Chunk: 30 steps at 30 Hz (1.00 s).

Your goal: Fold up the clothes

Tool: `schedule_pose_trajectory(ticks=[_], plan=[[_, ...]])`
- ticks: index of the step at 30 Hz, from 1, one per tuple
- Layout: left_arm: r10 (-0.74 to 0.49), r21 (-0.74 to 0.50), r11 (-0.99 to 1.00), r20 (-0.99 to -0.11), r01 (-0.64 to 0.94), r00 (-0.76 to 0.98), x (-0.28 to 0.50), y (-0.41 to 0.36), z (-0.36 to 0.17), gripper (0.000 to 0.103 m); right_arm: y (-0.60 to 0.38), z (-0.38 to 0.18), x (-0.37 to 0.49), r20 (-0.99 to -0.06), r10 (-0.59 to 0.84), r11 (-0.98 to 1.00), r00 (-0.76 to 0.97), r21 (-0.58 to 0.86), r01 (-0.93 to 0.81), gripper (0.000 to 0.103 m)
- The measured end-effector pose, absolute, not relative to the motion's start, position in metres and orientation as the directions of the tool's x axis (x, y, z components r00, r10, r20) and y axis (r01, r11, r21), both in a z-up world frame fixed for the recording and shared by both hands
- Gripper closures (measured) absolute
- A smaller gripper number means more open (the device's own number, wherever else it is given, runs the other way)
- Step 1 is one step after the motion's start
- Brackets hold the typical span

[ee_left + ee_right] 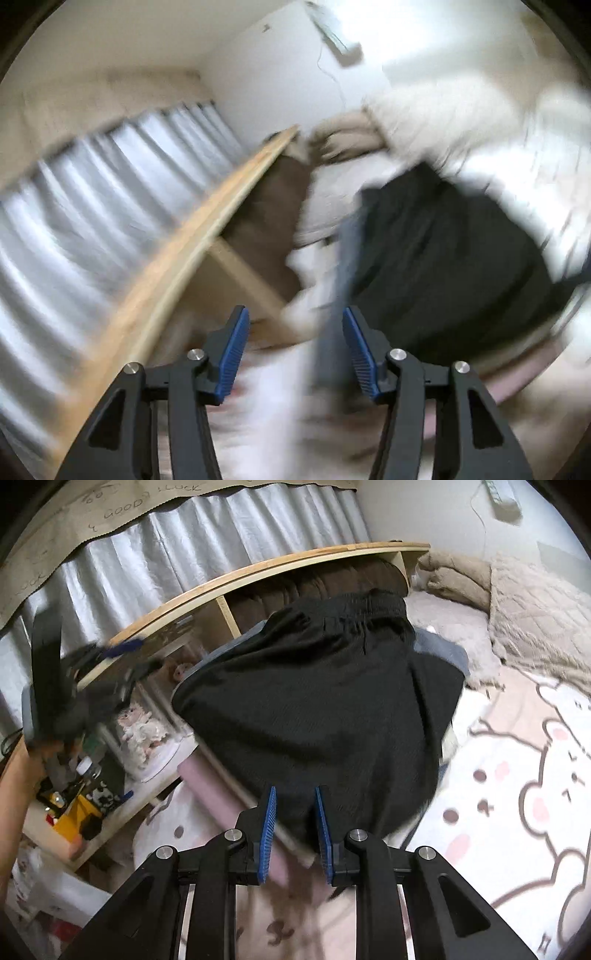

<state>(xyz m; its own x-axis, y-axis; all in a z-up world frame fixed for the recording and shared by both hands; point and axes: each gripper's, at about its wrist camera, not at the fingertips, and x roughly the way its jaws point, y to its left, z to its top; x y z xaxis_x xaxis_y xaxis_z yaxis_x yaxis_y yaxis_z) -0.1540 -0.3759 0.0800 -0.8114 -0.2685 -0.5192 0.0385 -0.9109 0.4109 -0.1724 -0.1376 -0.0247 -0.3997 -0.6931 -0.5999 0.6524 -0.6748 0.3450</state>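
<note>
Left wrist view: we find the left gripper (293, 341) about half open and empty. The black garment (443, 258) lies ahead and to its right on the bed (535, 387), blurred, well apart from the pads.

Right wrist view: we find the right gripper (294, 825) nearly closed, clamping the near hem of the black garment (314, 701). Its long axis runs straight away toward the wooden shelf (295, 559). The right gripper is nearer; the left gripper (110, 657) hangs far left, by the shelf.

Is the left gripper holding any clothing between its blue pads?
No: the left gripper stands open with nothing clamped, while the black garment lies beyond it.
</note>
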Motion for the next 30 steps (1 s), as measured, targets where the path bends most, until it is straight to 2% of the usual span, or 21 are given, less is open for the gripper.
schedule_pose_trajectory(ticks=[4,10,15,19,24,30], plan=[[-0.114,0.165,-0.986,-0.682,-0.001,-0.722,-0.233,-0.350,0.085,0.052,-0.113,-0.029,-0.147,-0.584,-0.724,-0.653,-0.366,0.410,0.637,0.083],[-0.113,0.055,-0.992,-0.808,0.116,-0.578,-0.320,-0.325,0.048,0.053,-0.056,-0.048,-0.100,-0.634,-0.690,-0.686,-0.349,0.419,0.594,0.083],[-0.152,0.045,-0.978,-0.827,0.206,-0.541,-0.355,-0.336,0.029,0.050,0.000,-0.078,-0.072,-0.726,-0.594,-0.768,-0.346,0.384,0.512,0.083],[-0.147,0.029,-0.977,-0.812,0.213,-0.565,-0.348,-0.339,0.036,0.050,0.044,-0.099,-0.053,-0.781,-0.530,-0.819,-0.329,0.372,0.437,0.083],[-0.140,0.028,-0.982,-0.768,0.186,-0.624,-0.322,-0.341,0.059,0.049,0.080,-0.110,-0.046,-0.789,-0.522,-0.838,-0.325,0.402,0.369,0.083],[-0.198,0.058,-0.971,-0.740,0.232,-0.643,-0.262,-0.367,0.063,0.048,0.098,-0.100,-0.042,-0.757,-0.542,-0.832,-0.364,0.424,0.358,0.083]])
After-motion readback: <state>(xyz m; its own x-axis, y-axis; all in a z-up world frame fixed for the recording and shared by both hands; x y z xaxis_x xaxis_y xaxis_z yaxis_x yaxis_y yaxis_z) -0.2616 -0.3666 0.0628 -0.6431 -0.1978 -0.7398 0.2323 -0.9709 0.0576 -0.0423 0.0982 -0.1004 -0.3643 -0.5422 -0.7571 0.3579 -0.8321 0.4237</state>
